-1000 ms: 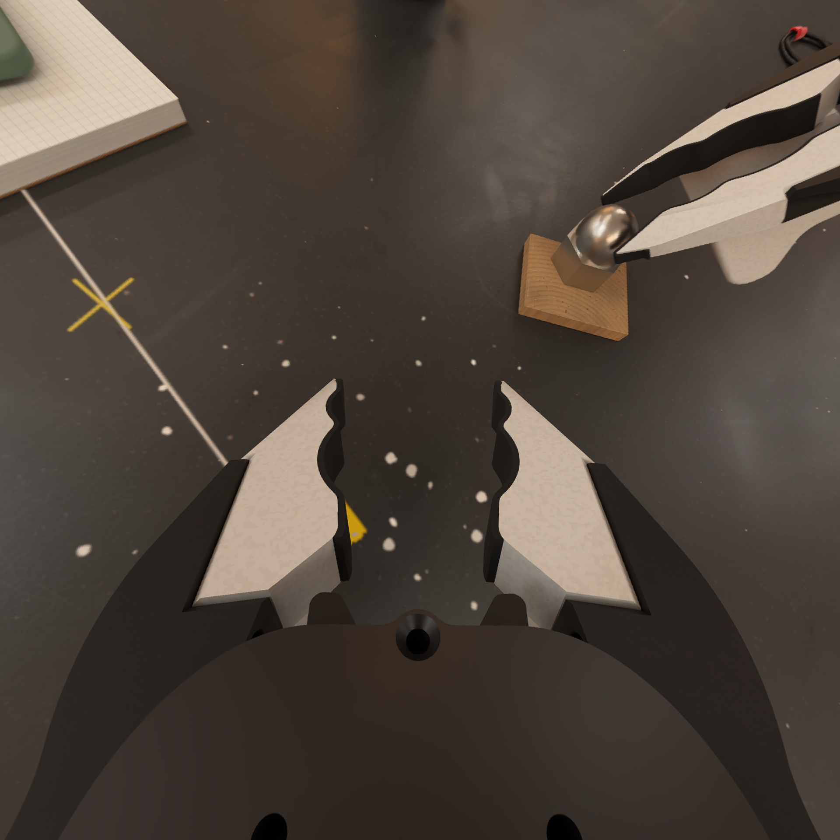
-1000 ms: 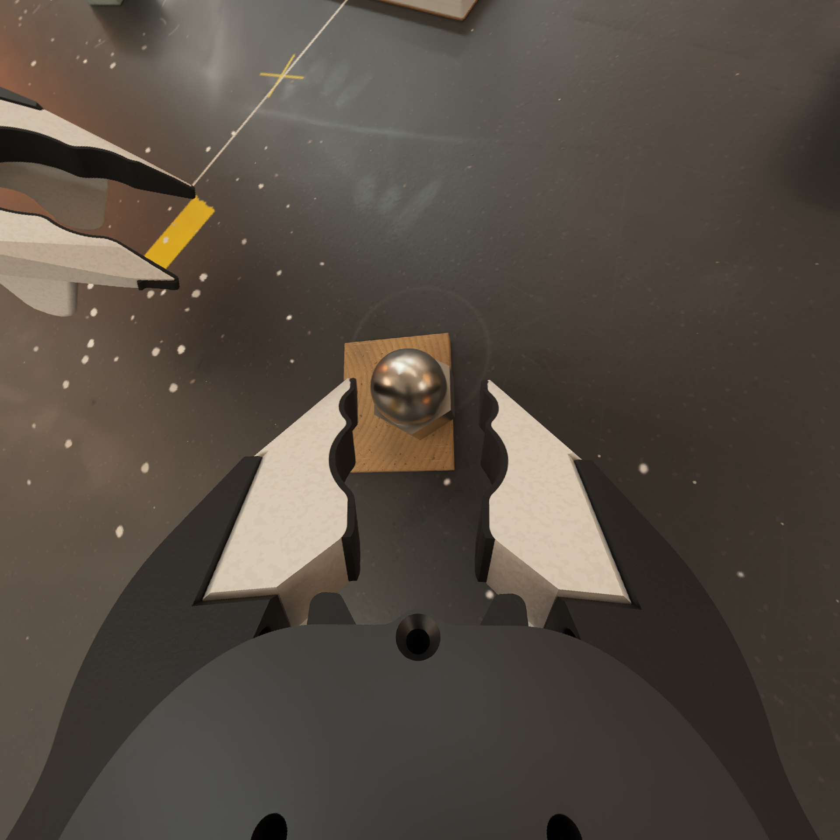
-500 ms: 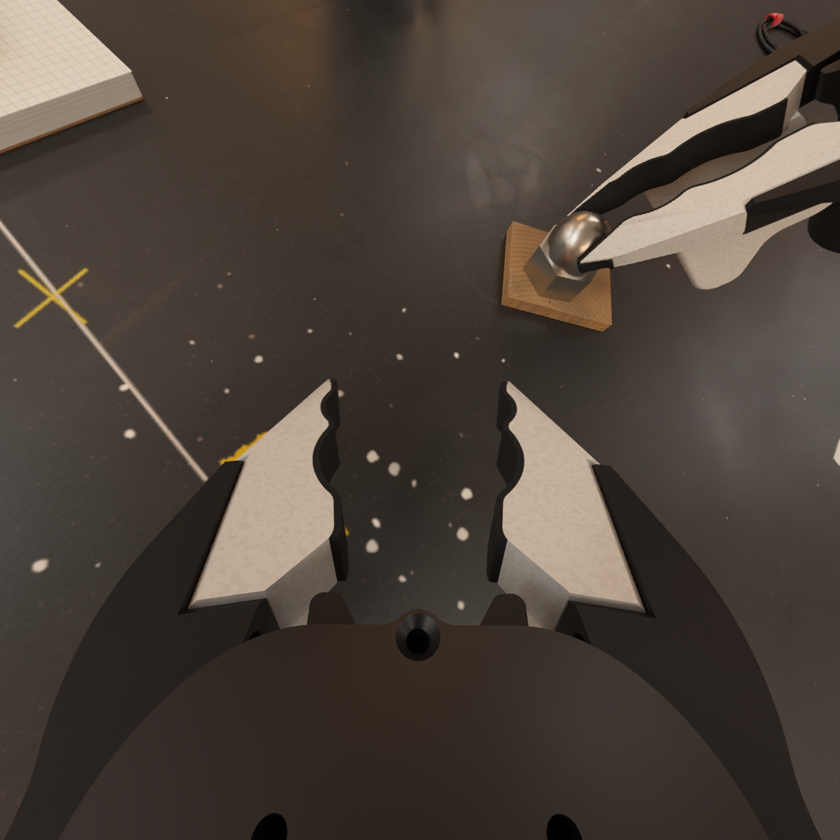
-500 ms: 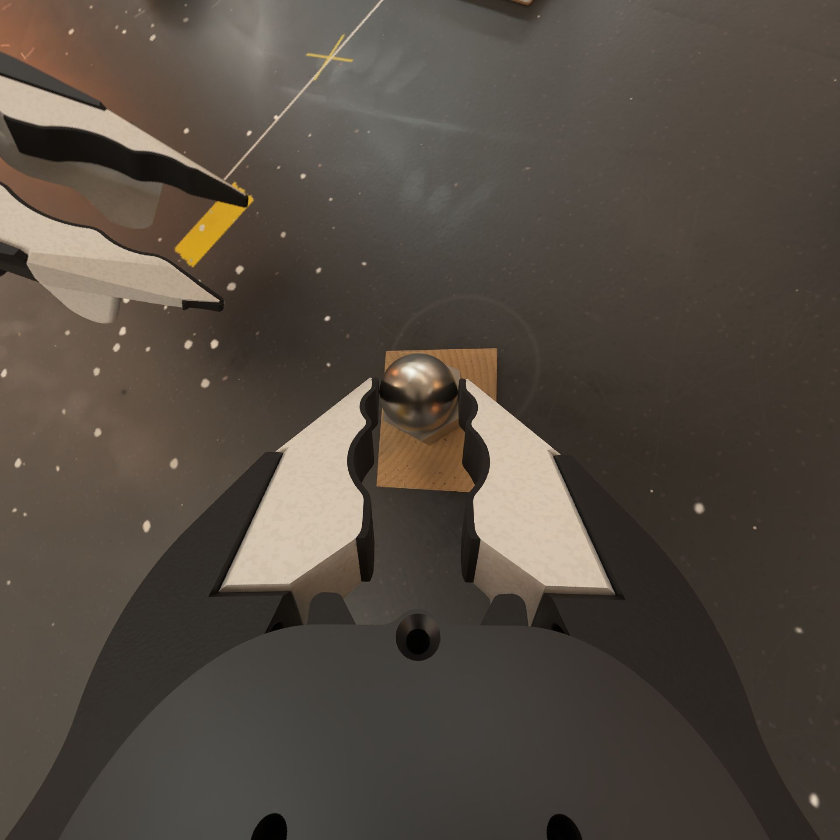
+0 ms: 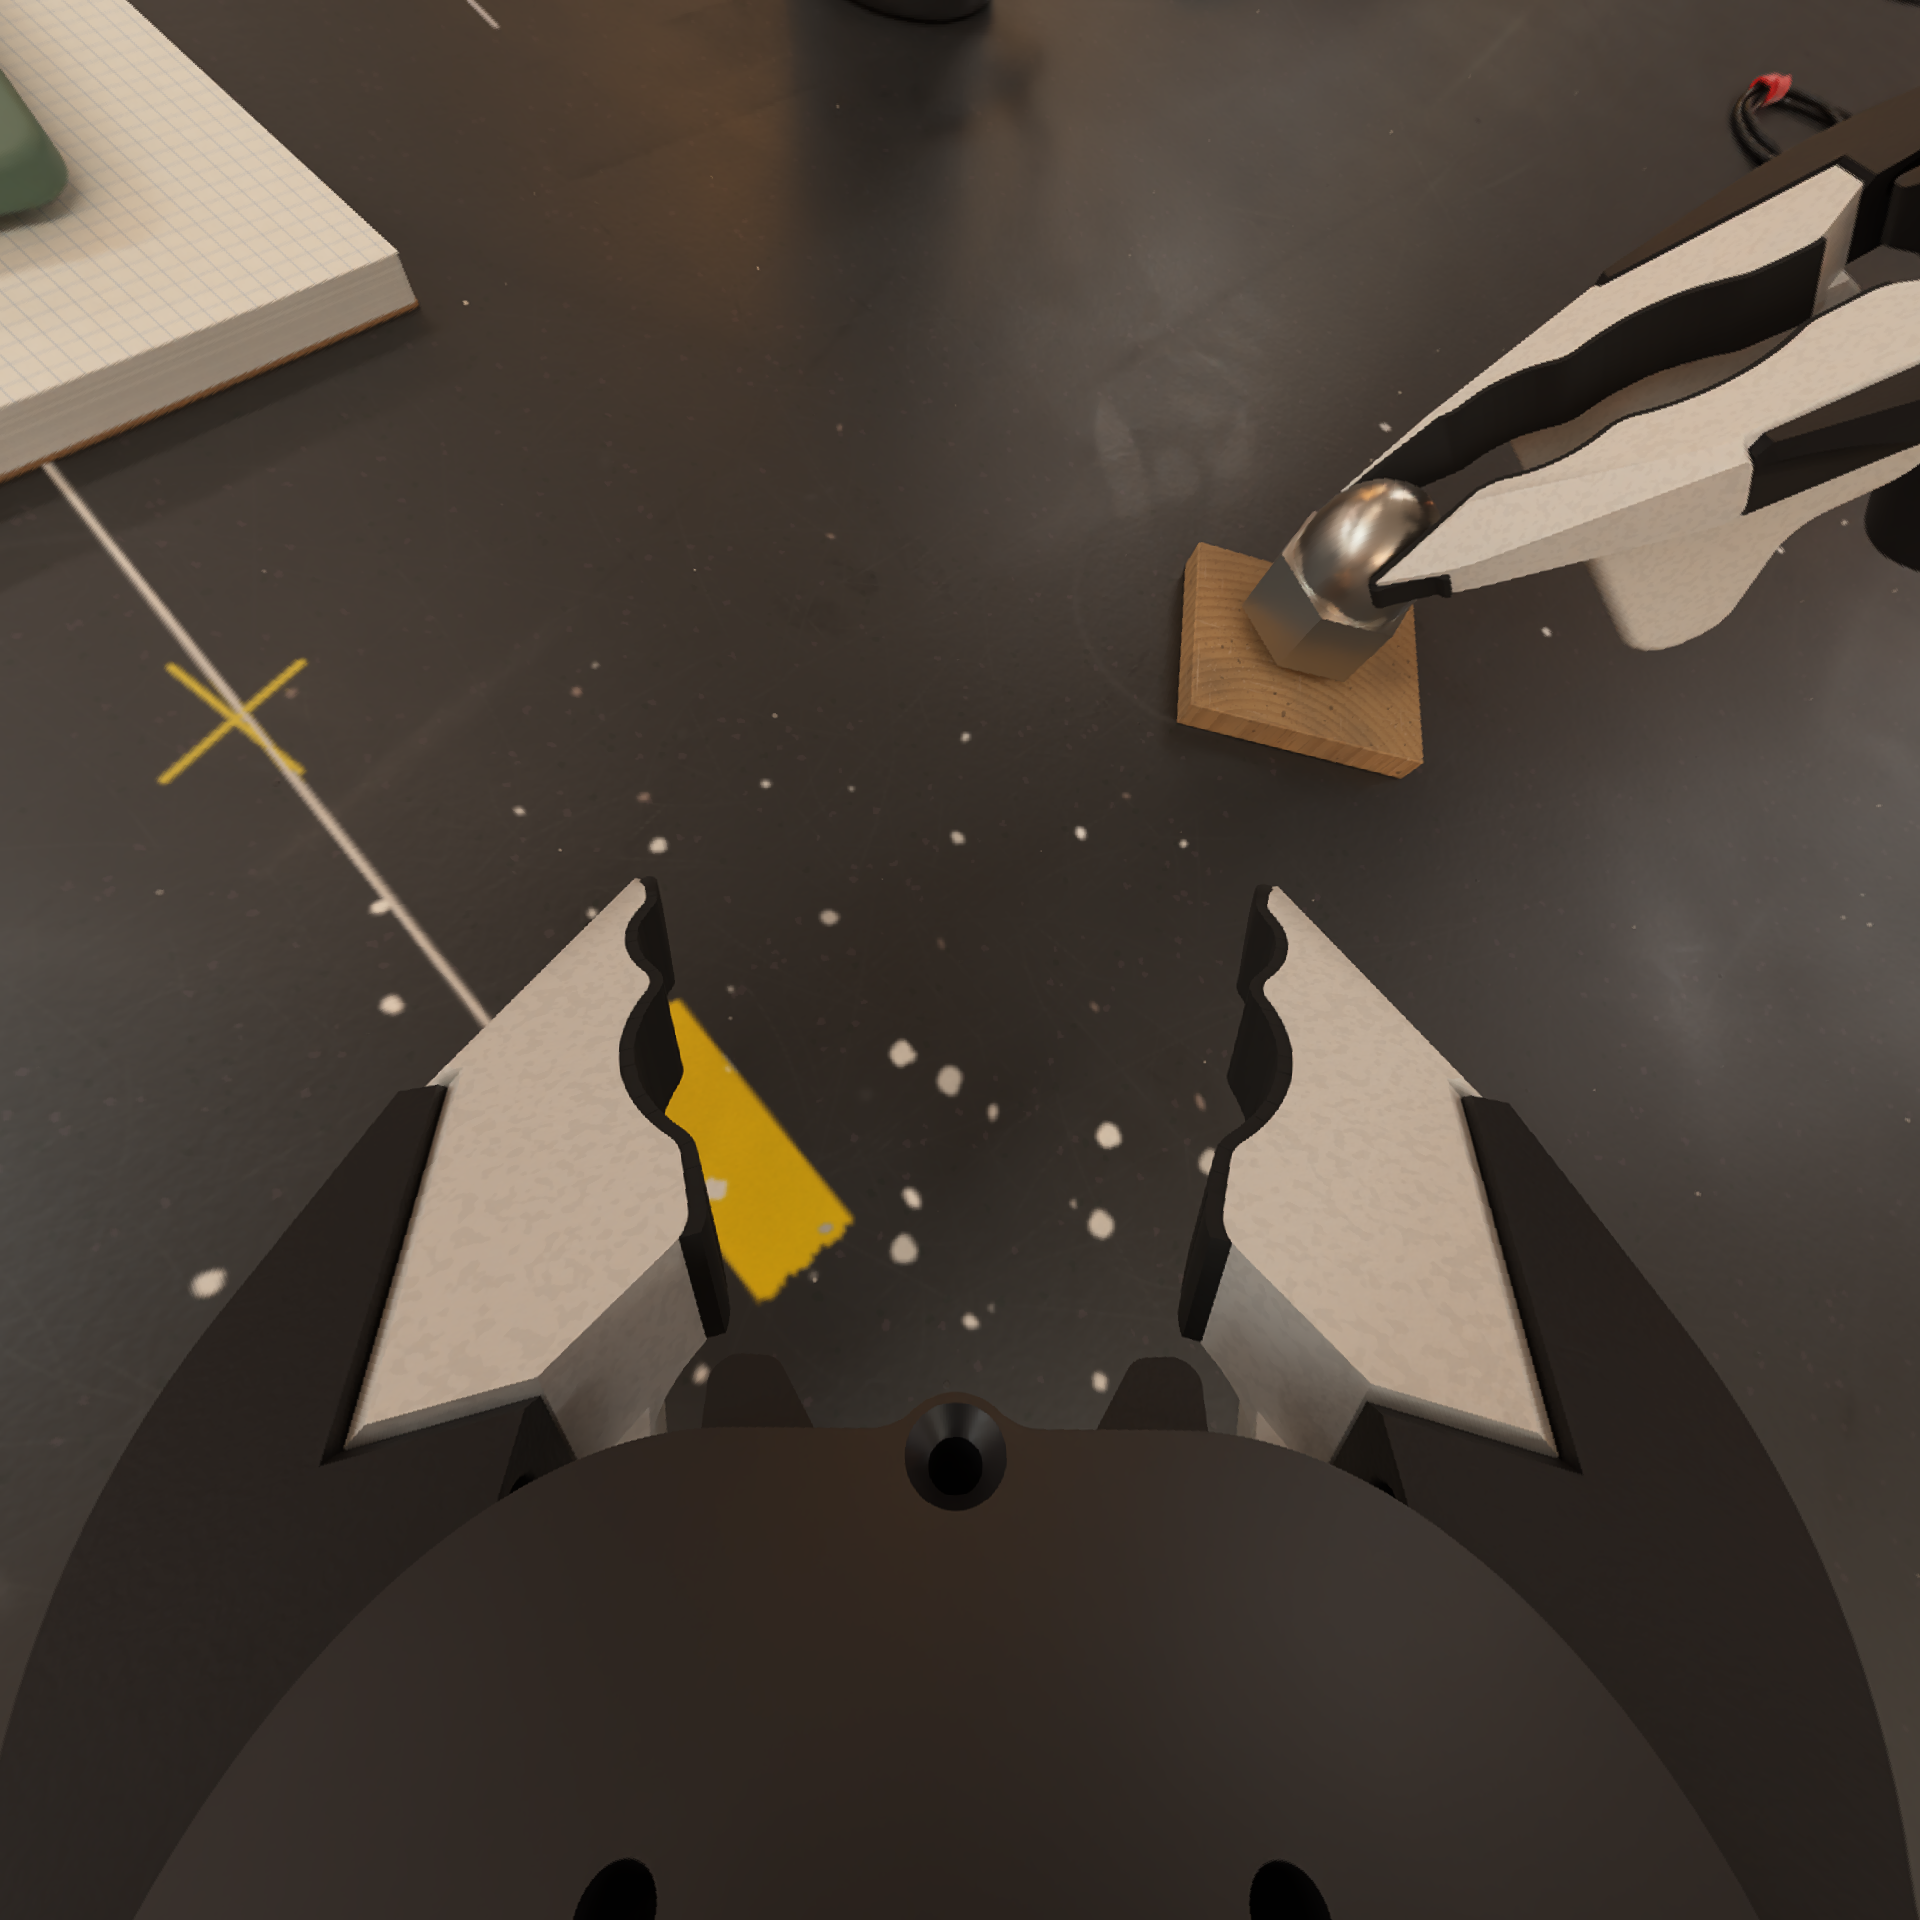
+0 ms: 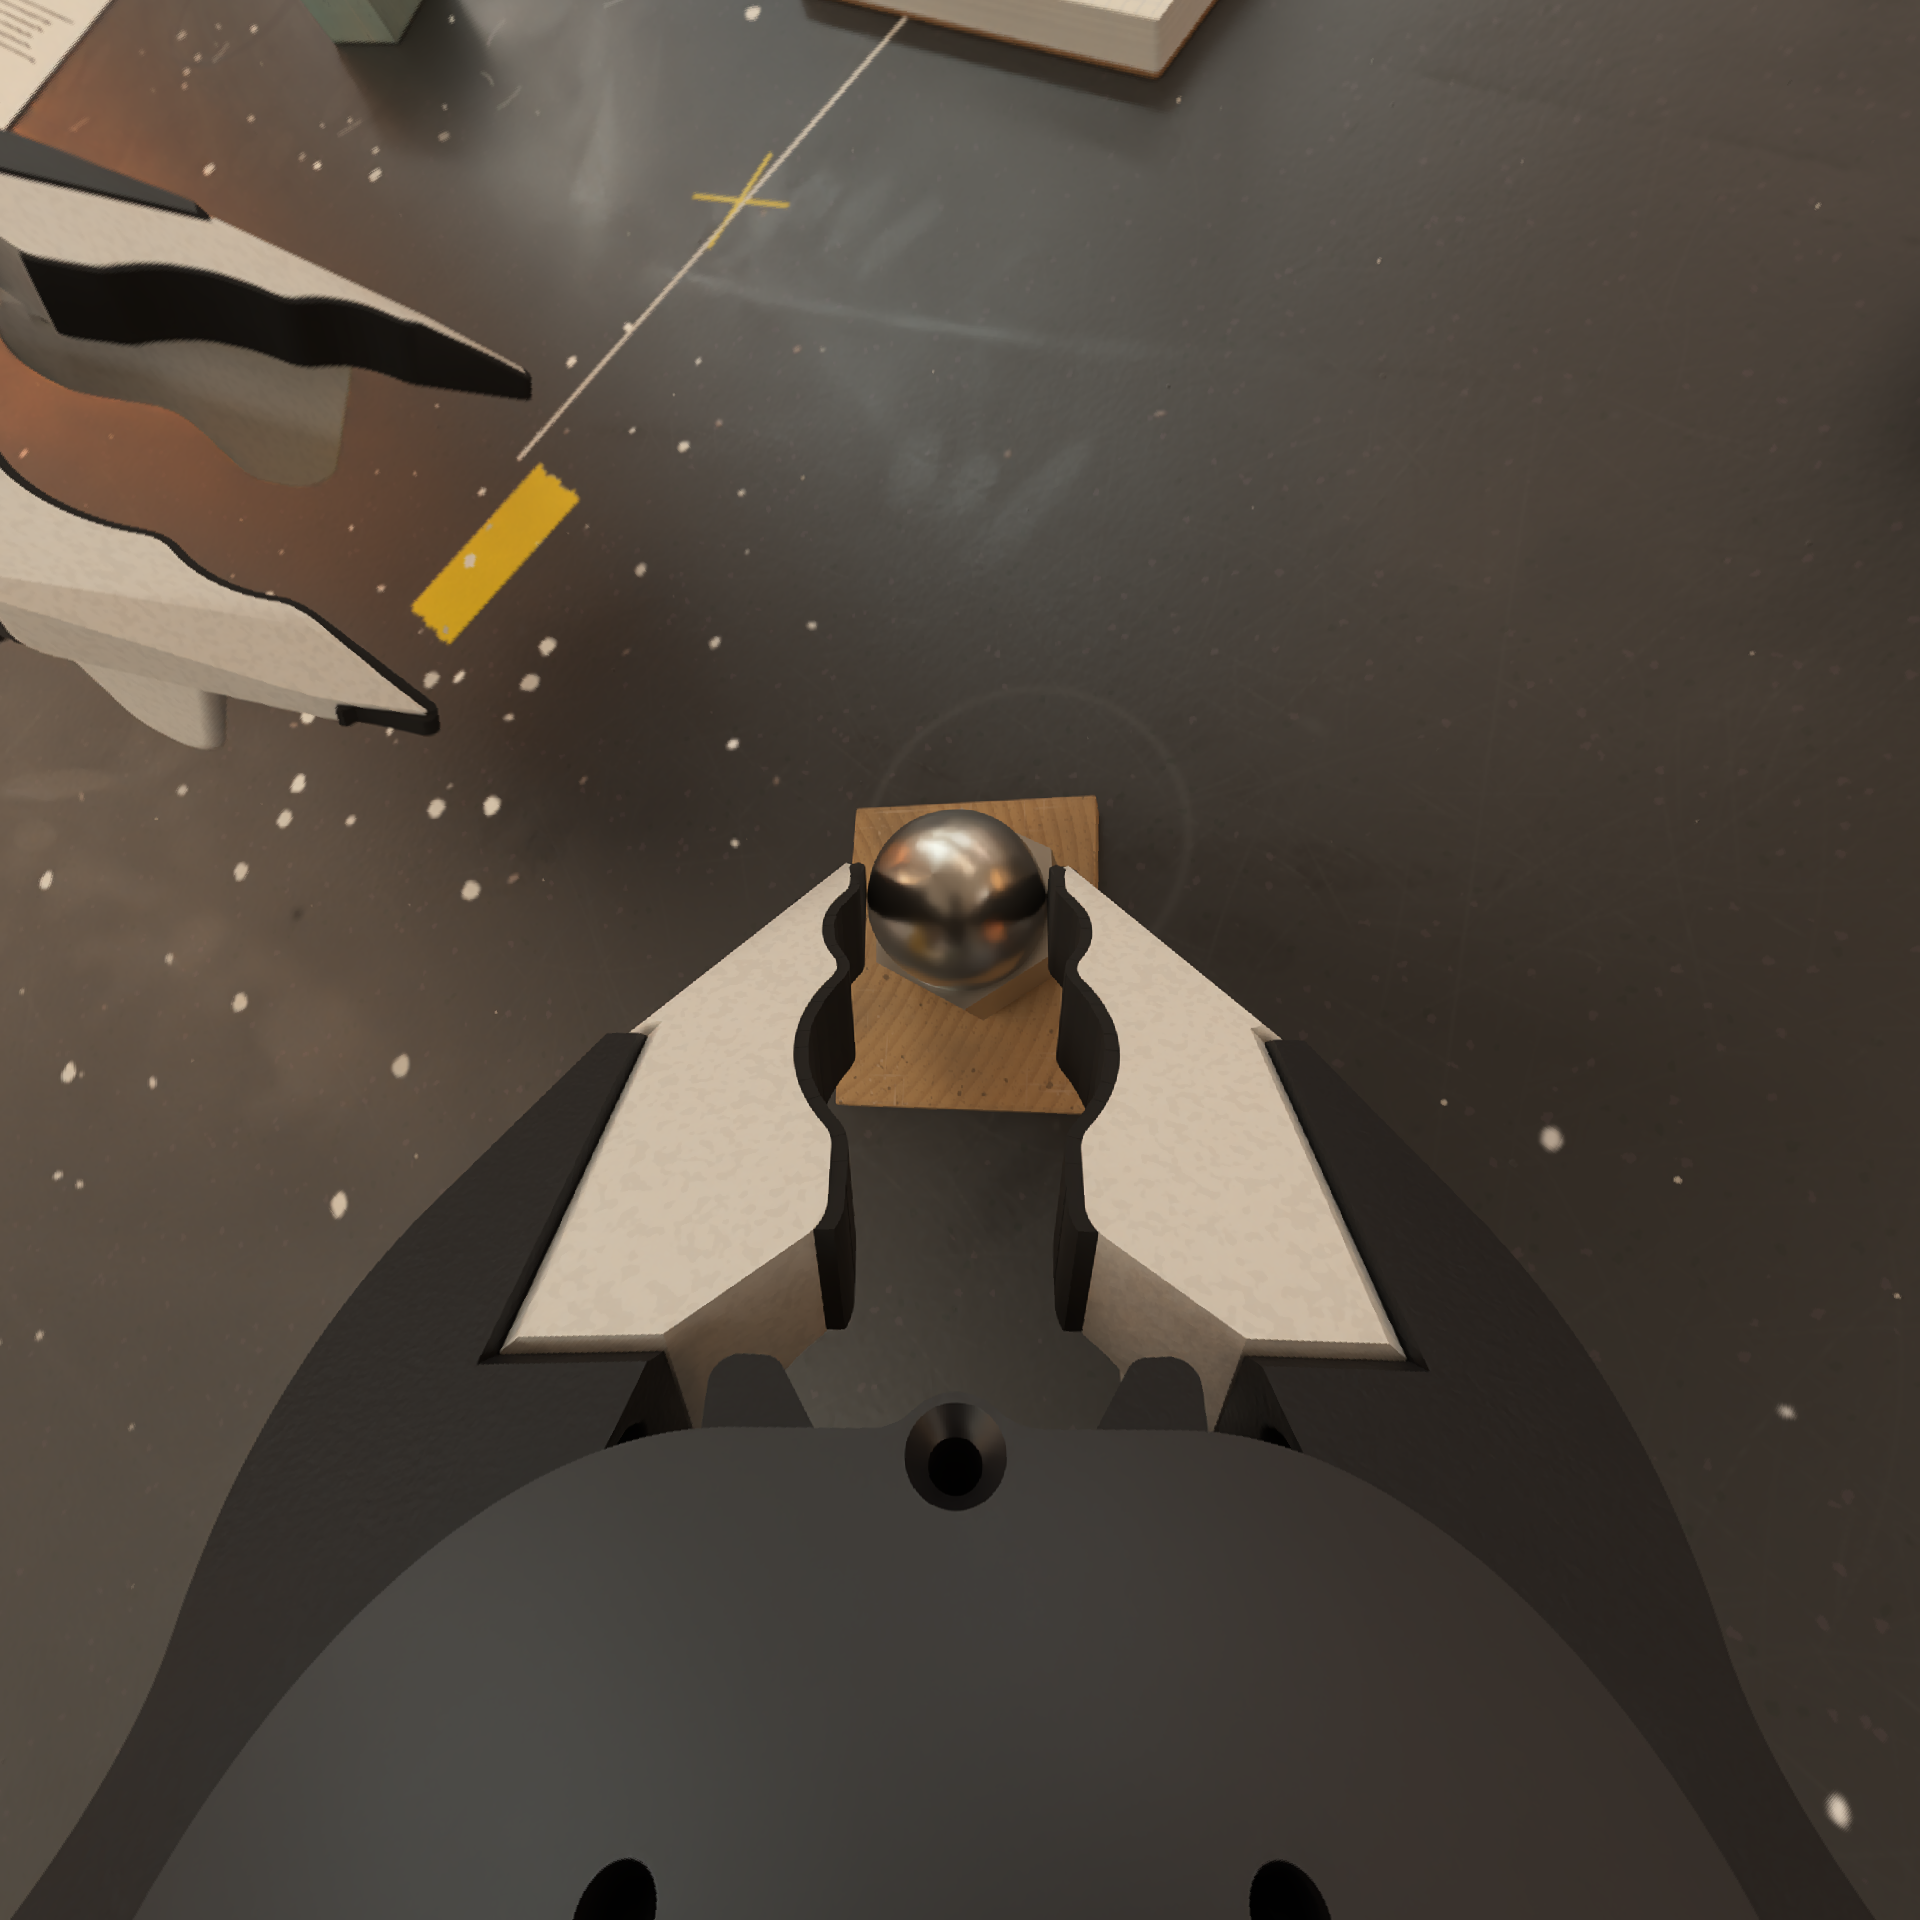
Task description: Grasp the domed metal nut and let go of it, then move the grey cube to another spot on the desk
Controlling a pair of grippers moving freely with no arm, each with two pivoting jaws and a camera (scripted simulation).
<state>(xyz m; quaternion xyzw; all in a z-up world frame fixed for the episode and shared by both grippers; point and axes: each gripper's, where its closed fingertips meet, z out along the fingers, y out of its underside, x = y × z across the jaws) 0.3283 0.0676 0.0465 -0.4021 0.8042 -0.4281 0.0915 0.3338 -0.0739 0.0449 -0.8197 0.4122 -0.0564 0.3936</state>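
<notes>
The domed metal nut [image 6: 956, 899] stands on a small wooden block [image 6: 951, 1065]. My right gripper [image 6: 956, 894] is shut on the nut's dome, one fingertip on each side. In the left wrist view the nut [image 5: 1335, 556] looks tilted over the block [image 5: 1288, 707], held by the right gripper [image 5: 1387, 545]; I cannot tell whether it still touches the block. My left gripper [image 5: 956, 894] is open and empty, low over the dark desk, left of the block; it also shows in the right wrist view [image 6: 478, 551]. A pale grey-green block [image 6: 364, 12] shows at the top edge.
A squared notepad [image 5: 156, 260] with a green object [image 5: 21, 156] on it lies at the far left. A yellow tape strip [image 5: 764, 1164], a thin white line and a yellow cross [image 5: 234, 720] mark the desk. A red-tipped black cable [image 5: 1777, 104] lies far right.
My right gripper moved forward and closed its fingers on the nut's dome. My left gripper opened wider and shifted, so the yellow tape now shows between its fingers.
</notes>
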